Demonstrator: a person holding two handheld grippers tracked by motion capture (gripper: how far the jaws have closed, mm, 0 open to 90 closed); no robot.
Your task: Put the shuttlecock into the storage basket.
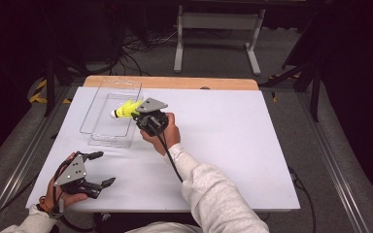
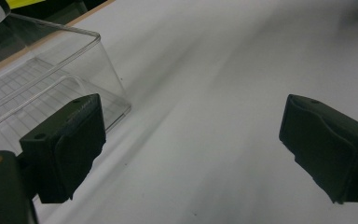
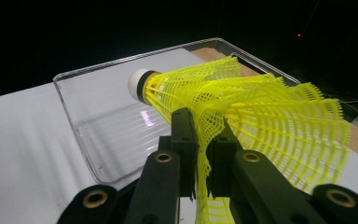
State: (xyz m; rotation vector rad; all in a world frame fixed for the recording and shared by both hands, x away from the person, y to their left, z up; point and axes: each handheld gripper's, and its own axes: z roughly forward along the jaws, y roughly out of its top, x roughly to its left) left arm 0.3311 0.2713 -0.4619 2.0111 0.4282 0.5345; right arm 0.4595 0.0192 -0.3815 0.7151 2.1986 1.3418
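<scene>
Lab or recording studio setup, not a home. Bench (image 1: 233, 145) is a wooden top covered with a plain white sheet, standing alone on grey carpet floor (image 1: 291, 53). Dark surroundings, black drapes or shadow on both sides. Loose cables (image 1: 136, 48) tangled on the floor behind the bench. White metal stand feet (image 1: 218, 24) at the back, black tripod-like legs (image 1: 311, 82) at the sides. Yellow-black hazard tape (image 1: 39, 92) on the floor at left. Metal floor rails (image 1: 340, 179) run alongside the bench.
</scene>
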